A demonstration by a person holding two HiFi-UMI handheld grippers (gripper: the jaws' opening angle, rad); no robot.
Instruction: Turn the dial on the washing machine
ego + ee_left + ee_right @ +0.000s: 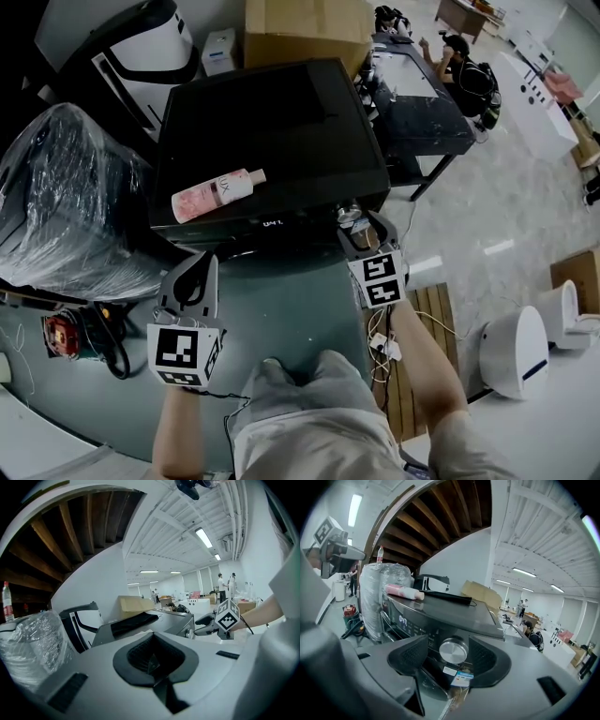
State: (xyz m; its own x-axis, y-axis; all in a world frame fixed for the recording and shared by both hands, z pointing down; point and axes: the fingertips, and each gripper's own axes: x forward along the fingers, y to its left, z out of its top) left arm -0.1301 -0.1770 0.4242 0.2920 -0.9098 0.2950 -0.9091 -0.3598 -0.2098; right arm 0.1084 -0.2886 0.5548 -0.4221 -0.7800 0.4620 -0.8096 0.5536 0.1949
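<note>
While the right gripper (pixel 359 228) stands wide open and empty, the silver dial (pixel 453 650) on the front of the washing machine (pixel 272 131) sits framed between its jaws, untouched. The left gripper (pixel 153 662) is closed and empty. An off-centre squeeze could slip off the smooth dial.

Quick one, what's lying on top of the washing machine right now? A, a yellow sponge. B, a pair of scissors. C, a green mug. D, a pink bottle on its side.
D: a pink bottle lies on its side on the dark top of the washing machine, near its front edge.
</note>
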